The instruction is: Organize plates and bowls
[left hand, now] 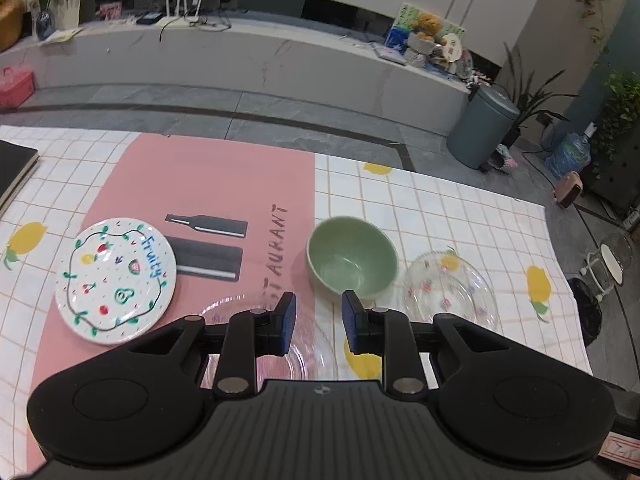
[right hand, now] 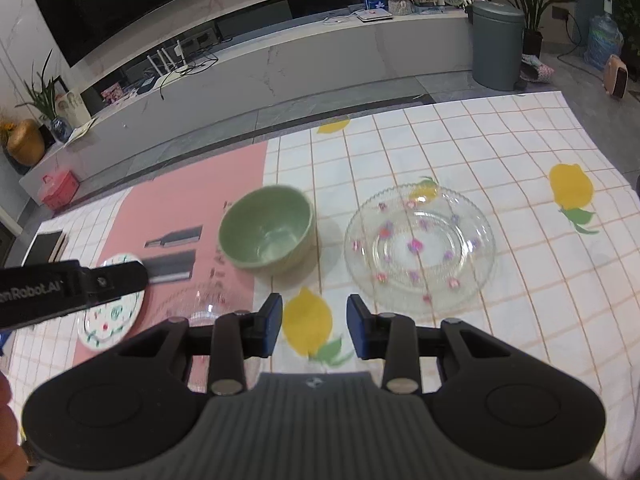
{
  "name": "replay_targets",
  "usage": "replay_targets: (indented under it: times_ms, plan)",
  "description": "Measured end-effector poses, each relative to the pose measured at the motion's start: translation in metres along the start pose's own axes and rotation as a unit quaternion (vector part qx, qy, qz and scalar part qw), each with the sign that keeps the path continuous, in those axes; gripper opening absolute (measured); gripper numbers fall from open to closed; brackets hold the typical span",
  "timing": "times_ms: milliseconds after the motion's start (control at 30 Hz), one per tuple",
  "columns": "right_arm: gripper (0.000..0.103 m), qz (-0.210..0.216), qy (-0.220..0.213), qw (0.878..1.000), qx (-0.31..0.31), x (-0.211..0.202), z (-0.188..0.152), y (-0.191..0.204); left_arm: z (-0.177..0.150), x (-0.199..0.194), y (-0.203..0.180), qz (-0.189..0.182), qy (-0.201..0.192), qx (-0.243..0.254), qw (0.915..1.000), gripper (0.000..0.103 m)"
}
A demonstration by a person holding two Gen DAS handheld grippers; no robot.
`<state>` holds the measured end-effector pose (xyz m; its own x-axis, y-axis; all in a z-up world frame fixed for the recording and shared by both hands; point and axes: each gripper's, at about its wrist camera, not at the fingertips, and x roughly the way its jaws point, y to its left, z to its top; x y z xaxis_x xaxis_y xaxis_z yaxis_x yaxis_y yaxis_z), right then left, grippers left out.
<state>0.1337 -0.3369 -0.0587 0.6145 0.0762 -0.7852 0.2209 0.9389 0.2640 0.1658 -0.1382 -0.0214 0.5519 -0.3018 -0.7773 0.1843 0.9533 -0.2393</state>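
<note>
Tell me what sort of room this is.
Likely a home living room: a large television over a long media console, potted plants, and a table under a lemon-print cloth.

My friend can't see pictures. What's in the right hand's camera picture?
The right gripper, jaws open and empty, hovers over a lemon-print checked tablecloth. Beyond it sit a pale green ceramic bowl and a clear glass plate with pink flowers.
</note>
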Motion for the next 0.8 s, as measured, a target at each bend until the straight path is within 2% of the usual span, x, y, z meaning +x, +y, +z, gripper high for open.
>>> replay_targets:
  times_ms: [167,367,633,800]
  plan:
    - [0.032,0.015,0.007,1.000,0.027,0.027,0.020,-0.001,0.017,0.032,0.004,-0.011,0.010,-0.013,0.9998,0.029]
    - [0.025,0.008,0.015,0.999,0.039,0.059,0.038,0.004,0.027,0.074,0.006,-0.018,0.034,-0.029,0.9988,0.029]
    - [0.019,-0.005,0.042,0.998,0.053,0.094,0.048,0.006,0.031,0.107,0.000,0.006,0.055,-0.009,0.9984,0.029]
    - [0.014,-0.006,0.059,0.996,0.073,0.108,0.045,0.004,0.033,0.121,0.003,0.017,0.067,-0.017,0.9975,0.029]
